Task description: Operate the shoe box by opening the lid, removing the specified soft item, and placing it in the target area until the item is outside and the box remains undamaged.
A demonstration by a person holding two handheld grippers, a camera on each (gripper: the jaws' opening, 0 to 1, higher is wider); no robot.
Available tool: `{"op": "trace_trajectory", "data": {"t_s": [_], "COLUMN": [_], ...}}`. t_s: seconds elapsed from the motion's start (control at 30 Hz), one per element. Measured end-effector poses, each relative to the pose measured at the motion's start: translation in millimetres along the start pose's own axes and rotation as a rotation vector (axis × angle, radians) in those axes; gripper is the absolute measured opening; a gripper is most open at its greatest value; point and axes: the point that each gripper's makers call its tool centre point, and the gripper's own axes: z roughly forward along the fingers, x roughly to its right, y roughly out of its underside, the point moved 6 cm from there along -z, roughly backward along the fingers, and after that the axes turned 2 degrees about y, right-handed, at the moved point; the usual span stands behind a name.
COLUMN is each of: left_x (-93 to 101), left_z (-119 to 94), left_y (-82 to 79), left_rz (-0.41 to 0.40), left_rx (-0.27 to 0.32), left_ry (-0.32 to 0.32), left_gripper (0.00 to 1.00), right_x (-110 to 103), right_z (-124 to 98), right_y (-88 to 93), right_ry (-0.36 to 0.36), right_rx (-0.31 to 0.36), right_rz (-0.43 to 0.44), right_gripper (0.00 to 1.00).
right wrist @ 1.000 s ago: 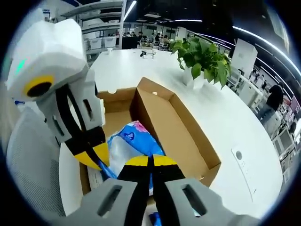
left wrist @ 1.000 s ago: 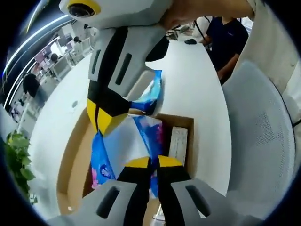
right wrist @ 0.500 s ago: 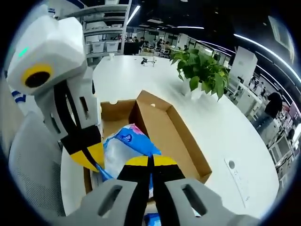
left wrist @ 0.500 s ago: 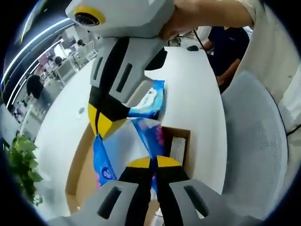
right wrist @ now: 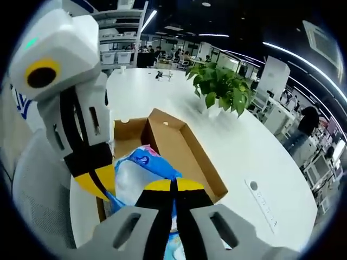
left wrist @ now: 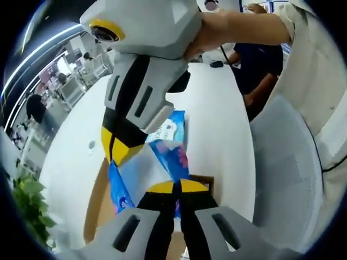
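Soft item: blue-and-white crinkled plastic pack (left wrist: 162, 162), held up over the open brown cardboard shoe box (left wrist: 96, 201) on the round white desk (left wrist: 70, 146).

Left gripper view. Left gripper (left wrist: 174, 187): fingers pressed together, pinching the pack's near edge. Right gripper (left wrist: 115, 153) enters from above, yellow-tipped fingers closed on the pack's far corner. A second blue-and-white packet (left wrist: 174, 125) lies flat on the desk beyond the box. White mesh chair back (left wrist: 282, 162) to the side; person in dark clothing (left wrist: 260, 59) at the desk's far edge.

Right gripper view. Right gripper (right wrist: 174, 186): fingers pressed together on the pack (right wrist: 142, 173). Left gripper (right wrist: 96, 183) comes in from the side, fingers shut on the same pack. Shoe box (right wrist: 187, 157) sits below, lid folded back, walls looking unbent. Green potted plant (right wrist: 219, 89) stands well beyond on the desk (right wrist: 255, 157).

Step in hand, as judged: lid opened, pack lifted mostly out of the box; carry to the target area pending.

Next move calls for: both grips kept, pack raised clear of the box rim without dragging the wall, moved sideways over bare desk, lowered, then fingers spread.
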Motion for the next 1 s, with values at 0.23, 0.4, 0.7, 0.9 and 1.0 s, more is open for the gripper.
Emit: {"op": "trace_trajectory", "data": {"t_s": [0.23, 0.4, 0.7, 0.9, 1.0], "left_x": [1.9, 3.6, 2.3, -0.8, -0.4], "left_z": [12.3, 24.3, 43.3, 56.9, 61.0], "left_y": [-18.2, -30.9, -55.2, -73.4, -81.3], "left_rz": [0.036, 0.063, 0.11, 0.132, 0.137], "left_rx": [0.013, 0.018, 0.027, 0.038, 0.042], "left_ry": [0.029, 0.056, 0.092, 0.107, 0.112], "left_gripper": [0.0, 0.0, 0.0, 0.0, 0.0], "right_x": [10.0, 15.5, 31.3, 43.7, 48.8], "right_z": [-22.7, -34.3, -55.7, -69.9, -77.3], "right_y": [18.7, 32.0, 53.4, 65.4, 70.9], "right_ry": [0.033, 0.051, 0.081, 0.102, 0.107], "right_rx": [-0.018, -0.035, -0.058, -0.068, -0.072], "right_rz": [0.006, 0.016, 0.043, 0.074, 0.088], "right_gripper": [0.0, 0.0, 0.0, 0.0, 0.0]}}
